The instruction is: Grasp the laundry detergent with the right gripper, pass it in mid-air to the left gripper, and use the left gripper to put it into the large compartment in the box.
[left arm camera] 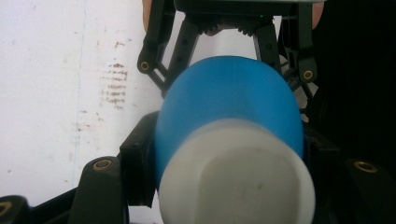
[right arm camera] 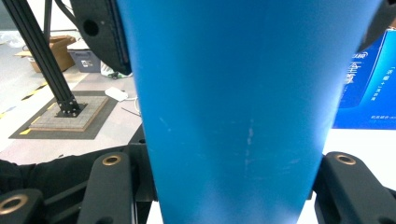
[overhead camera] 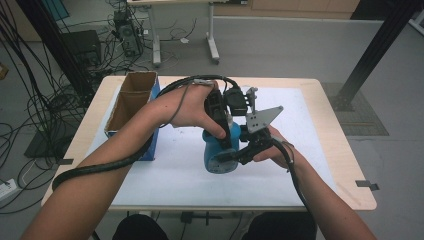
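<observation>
Bottle point(overhead camera: 218, 150) clamped between both grippers' jaws — off table.

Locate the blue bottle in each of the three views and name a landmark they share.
High view: blue bottle at table centre, between both hands.
Left gripper view: centre, white cap toward the camera.
Right gripper view: its blue body spans the middle.
Shared landmark: the white table mat.

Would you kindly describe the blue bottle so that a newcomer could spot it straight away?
Start at the white mat covering the wooden table. Near its middle, both tools grip the blue bottle. Unlike the open blue cardboard box at the mat's left edge, it is rounded, plastic-looking and has a white cap.
</observation>
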A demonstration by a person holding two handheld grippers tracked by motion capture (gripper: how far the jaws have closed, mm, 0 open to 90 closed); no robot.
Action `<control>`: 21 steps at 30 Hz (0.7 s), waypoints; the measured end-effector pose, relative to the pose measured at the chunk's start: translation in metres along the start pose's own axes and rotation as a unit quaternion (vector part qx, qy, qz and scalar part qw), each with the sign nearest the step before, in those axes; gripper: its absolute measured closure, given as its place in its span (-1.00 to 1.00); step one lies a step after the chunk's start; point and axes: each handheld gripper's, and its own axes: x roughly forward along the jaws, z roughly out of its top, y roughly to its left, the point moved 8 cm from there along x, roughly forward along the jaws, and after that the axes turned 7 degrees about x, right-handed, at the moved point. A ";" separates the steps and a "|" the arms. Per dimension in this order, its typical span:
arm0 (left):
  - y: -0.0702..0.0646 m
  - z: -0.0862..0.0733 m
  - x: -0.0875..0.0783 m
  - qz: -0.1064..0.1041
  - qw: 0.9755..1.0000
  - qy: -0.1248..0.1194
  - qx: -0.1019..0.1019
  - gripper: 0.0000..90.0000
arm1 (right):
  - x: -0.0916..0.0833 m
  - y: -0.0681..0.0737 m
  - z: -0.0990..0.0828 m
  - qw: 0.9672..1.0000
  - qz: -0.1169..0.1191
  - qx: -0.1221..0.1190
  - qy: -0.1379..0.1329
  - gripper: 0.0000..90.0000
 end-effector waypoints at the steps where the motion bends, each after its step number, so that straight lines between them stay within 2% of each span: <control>1: 0.000 0.000 0.000 -0.001 1.000 0.000 0.000 -0.17 | 0.000 0.000 0.000 1.000 0.000 0.000 0.000 -0.02; 21: -0.001 -0.001 0.001 0.002 1.000 0.002 0.003 -0.17 | 0.000 0.000 0.000 1.000 -0.004 -0.001 0.003 -0.02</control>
